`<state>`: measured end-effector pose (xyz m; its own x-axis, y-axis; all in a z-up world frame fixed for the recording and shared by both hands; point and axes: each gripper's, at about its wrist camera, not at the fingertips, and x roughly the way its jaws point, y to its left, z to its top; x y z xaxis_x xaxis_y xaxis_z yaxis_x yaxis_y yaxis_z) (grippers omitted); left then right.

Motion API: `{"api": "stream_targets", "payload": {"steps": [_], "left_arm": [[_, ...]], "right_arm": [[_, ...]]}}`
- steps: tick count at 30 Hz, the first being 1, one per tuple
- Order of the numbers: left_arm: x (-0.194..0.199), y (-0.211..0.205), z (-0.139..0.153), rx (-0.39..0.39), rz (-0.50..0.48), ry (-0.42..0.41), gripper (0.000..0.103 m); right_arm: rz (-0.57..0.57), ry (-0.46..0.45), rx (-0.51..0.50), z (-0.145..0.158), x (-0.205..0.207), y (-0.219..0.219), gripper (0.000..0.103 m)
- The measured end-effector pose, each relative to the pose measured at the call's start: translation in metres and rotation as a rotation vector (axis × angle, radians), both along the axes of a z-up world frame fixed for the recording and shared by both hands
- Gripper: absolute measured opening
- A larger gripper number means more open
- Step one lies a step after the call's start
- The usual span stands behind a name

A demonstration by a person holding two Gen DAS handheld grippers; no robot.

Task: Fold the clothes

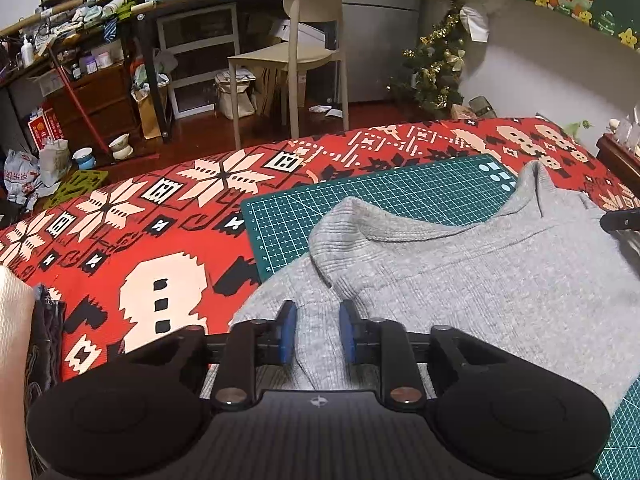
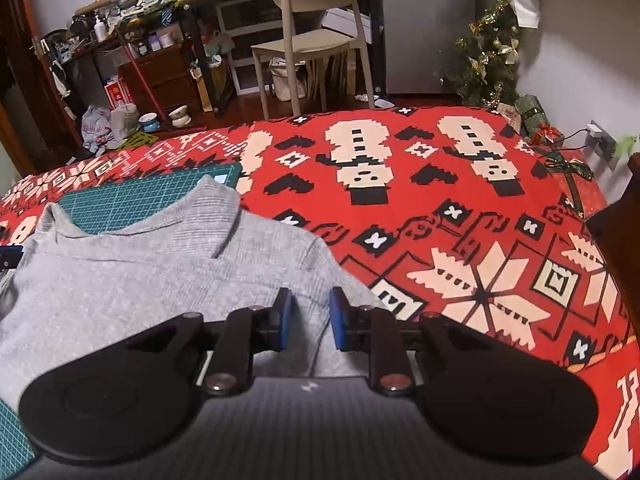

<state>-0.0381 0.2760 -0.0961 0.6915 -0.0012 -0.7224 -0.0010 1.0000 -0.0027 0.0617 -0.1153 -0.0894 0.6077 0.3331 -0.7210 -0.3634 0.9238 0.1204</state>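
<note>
A grey knitted sweater [image 1: 460, 272] lies spread over a green cutting mat [image 1: 360, 200] on a red patterned blanket [image 1: 140, 240], its collar pointing away from me. My left gripper [image 1: 317, 330] sits at the sweater's left near edge, its blue pads pinching a ridge of the knit. In the right wrist view the same sweater [image 2: 140, 272] covers the mat [image 2: 132, 200], and my right gripper [image 2: 309, 318] is closed on fabric at the sweater's right near edge. The narrow gap between each pair of pads is filled with cloth.
Other clothes, cream [image 1: 16, 340] and dark [image 1: 46, 340], lie at the blanket's left edge. Beyond the bed stand a beige chair [image 1: 304, 40], a cluttered desk [image 1: 180, 4] and a small Christmas tree [image 1: 436, 64]. Dark wooden furniture [image 2: 616, 220] borders the right side.
</note>
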Motion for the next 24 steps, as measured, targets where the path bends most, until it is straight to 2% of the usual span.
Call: {"api": "stream_targets", "payload": {"steps": [6,8,9,16,20,24], "left_arm": [[-0.009,-0.005,0.009,0.028,0.006,-0.056,0.004],[-0.013,-0.007,0.016,0.036,0.009,-0.082,0.004],[-0.016,-0.008,0.020,0.037,0.010,-0.094,0.004],[-0.058,-0.010,0.053,0.057,0.010,-0.186,0.004],[-0.077,-0.006,0.055,0.069,0.035,-0.195,0.004],[-0.066,-0.001,0.042,0.086,0.054,-0.179,0.004]], "right_arm": [[0.014,-0.005,-0.006,-0.001,0.001,0.002,0.022],[0.012,0.001,-0.015,-0.002,0.003,0.003,0.009],[0.012,-0.005,-0.020,0.000,0.002,0.005,0.008],[0.043,-0.160,-0.011,0.035,-0.028,0.005,0.007],[0.056,-0.154,0.006,0.033,-0.020,0.006,0.007],[0.070,-0.147,0.023,0.032,-0.012,0.007,0.007]]}}
